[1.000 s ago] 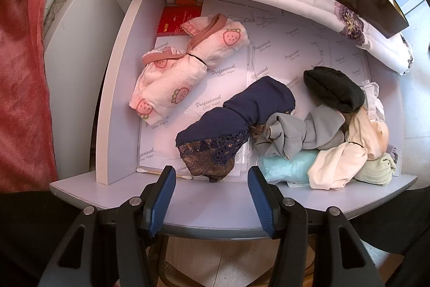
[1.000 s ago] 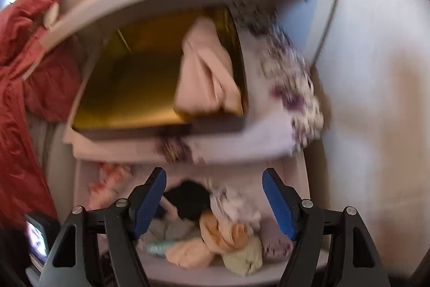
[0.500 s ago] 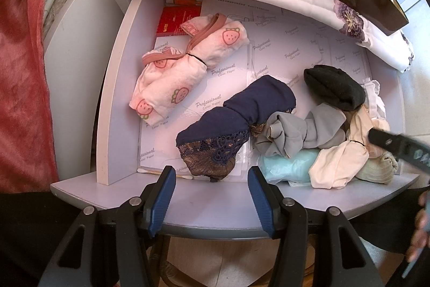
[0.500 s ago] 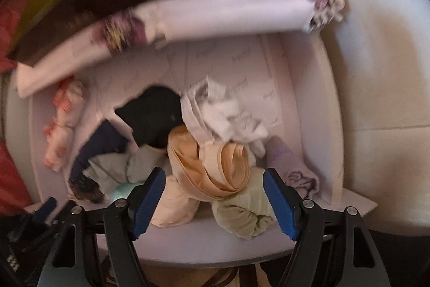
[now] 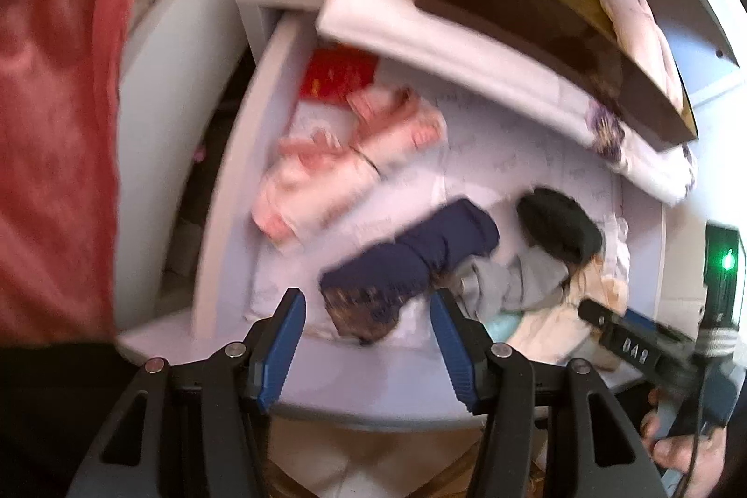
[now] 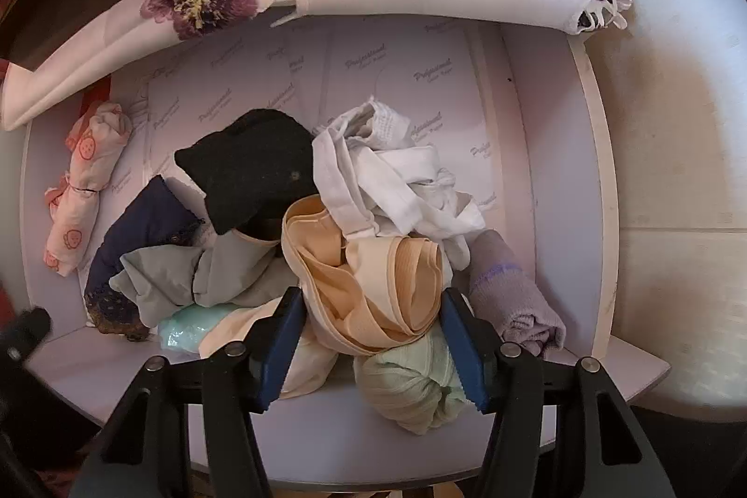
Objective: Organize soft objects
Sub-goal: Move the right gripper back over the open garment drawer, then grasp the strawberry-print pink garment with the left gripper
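We have our right gripper (image 6: pixel 371 341) pointing straight down at the shelf's (image 6: pixel 327 423) front edge, jaws closing around the peach garment (image 6: pixel 369 278) on top of the pile, since it lies uppermost and free; the pads flank it without pressing yet. Our left gripper (image 5: pixel 369 346) hovers open and empty over the navy roll (image 5: pixel 420 260), nearer the shelf's left wall, clear of the grab.

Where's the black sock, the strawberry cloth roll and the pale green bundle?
black sock (image 6: pixel 252 166), right wrist view, its middle.
strawberry cloth roll (image 6: pixel 86 183), right wrist view, mid-roll.
pale green bundle (image 6: pixel 411 386), right wrist view, its front.
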A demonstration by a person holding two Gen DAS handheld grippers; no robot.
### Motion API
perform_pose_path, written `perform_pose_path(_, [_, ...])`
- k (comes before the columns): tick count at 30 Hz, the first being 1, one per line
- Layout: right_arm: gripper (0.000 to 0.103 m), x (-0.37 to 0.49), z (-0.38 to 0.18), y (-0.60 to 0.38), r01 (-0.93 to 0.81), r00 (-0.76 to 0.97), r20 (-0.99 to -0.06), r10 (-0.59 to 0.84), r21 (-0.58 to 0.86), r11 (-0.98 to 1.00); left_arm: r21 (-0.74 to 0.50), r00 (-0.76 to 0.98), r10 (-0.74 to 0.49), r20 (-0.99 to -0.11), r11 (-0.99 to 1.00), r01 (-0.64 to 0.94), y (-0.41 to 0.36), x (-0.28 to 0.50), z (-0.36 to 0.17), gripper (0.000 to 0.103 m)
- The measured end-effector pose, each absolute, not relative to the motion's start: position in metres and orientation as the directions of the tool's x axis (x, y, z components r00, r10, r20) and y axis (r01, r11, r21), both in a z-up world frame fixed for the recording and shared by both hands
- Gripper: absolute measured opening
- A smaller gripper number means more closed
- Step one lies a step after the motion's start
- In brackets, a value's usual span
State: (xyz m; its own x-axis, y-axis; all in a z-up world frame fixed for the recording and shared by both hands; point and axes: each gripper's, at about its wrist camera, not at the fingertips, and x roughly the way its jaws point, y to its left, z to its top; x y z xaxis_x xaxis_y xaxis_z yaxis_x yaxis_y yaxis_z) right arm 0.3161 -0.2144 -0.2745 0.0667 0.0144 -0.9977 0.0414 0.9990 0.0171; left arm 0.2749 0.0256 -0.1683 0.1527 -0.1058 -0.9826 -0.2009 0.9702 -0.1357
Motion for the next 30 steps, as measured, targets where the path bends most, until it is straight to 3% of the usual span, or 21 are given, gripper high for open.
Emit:
perform_pose_path(9, [0.060, 0.326, -0.279, -0.216, 0.037, 0.055, -0.998, 0.020, 0.022, 0.999, -0.009, 0.164, -0.010, -0.986, 1.000, 0.011, 0.009, 0.324, -0.184, 0.045])
perform_pose_path(15, [0.061, 0.331, -0.282, -0.212, 0.032, 0.048, -0.999, 0.019, 0.021, 0.999, 0.091, 0.197, 0.062, -0.978, 0.986, 0.142, -0.010, 0.332, -0.206, 0.043])
perform_pose_path(26, [0.062, 0.334, -0.287, -0.207, 0.032, 0.050, -0.999, 0.016, 0.018, 0.999, 0.150, 0.137, 0.126, -0.983, 0.971, 0.185, -0.009, 0.347, -0.250, 0.043])
perform_pose_path(30, [0.061, 0.333, -0.288, -0.205, 0.020, 0.058, -0.998, 0.010, 0.012, 1.000, 0.089, 0.101, 0.079, -0.992, 0.991, 0.099, 0.008, 0.351, -0.254, 0.026])
